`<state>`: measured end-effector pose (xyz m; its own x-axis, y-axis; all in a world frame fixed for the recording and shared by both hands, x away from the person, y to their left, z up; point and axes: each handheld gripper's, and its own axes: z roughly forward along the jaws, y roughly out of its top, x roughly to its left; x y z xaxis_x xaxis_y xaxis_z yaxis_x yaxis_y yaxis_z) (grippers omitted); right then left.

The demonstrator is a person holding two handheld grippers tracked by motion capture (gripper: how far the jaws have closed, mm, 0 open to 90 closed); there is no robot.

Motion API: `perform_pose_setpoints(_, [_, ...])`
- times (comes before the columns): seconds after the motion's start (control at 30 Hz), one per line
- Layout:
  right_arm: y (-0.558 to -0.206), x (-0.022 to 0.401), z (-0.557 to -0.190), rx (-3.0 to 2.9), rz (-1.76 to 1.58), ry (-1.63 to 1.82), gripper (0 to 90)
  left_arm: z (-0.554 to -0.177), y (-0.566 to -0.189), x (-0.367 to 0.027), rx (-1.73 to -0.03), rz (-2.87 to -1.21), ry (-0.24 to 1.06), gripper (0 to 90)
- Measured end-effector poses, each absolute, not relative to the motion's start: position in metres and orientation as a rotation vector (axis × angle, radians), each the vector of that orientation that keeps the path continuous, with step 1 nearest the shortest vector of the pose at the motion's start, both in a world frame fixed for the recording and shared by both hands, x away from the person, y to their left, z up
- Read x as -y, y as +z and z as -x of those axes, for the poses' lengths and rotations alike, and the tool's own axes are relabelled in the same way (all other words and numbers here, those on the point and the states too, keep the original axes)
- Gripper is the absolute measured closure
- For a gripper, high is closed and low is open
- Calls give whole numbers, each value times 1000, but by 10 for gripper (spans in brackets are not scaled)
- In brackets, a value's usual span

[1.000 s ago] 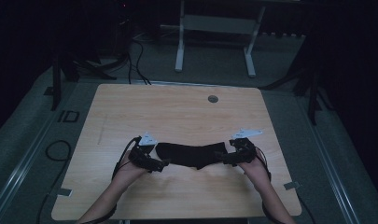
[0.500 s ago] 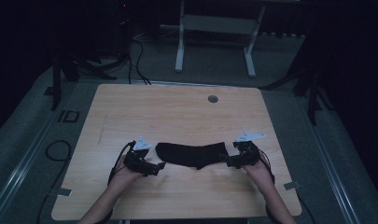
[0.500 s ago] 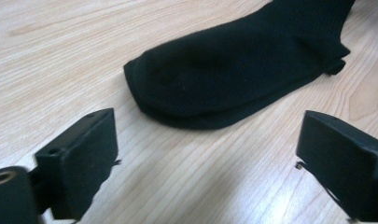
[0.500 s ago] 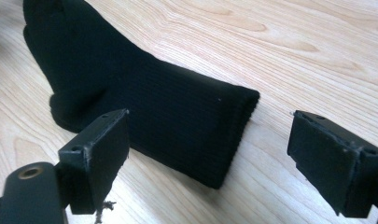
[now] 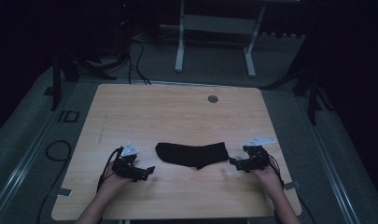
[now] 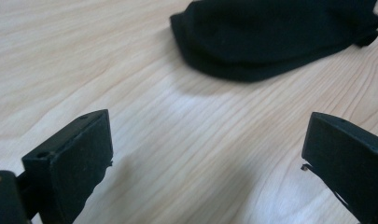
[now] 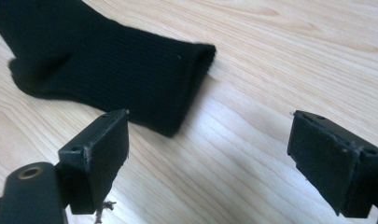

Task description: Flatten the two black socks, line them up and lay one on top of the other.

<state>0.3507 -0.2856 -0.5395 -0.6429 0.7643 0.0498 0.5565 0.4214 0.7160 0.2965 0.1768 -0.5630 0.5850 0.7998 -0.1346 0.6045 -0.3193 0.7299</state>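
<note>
A black sock [image 5: 192, 154] lies flat on the wooden table [image 5: 177, 112], toe to the left and cuff to the right. My left gripper [image 5: 147, 171] rests just left of the toe and nearer the front edge, apart from it. Its jaws have just been opening and stand open with nothing between them. In the left gripper view the sock's toe [image 6: 275, 37] lies beyond the left gripper [image 6: 207, 140]. My right gripper [image 5: 233, 162] sits open just right of the cuff. In the right gripper view the sock's cuff [image 7: 107, 70] lies ahead of the left jaw of the right gripper [image 7: 207, 135], untouched.
A round grey grommet [image 5: 213, 99] sits near the table's far edge. Beyond the table stands a white desk frame [image 5: 214, 23] on the dark floor. Cables [image 5: 56, 149] trail on the floor at the left.
Both grippers have left the sock's two ends and drawn outward and back toward the table's front edge. The sock now lies loose between them.
</note>
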Motion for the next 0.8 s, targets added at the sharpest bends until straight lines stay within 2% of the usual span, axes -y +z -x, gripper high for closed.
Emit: perform_pose_setpoints(0.8, [-548, 340, -320, -2285, -1239, 1082, 132, -243, -570, -252, -1247, -1878, 446, 19])
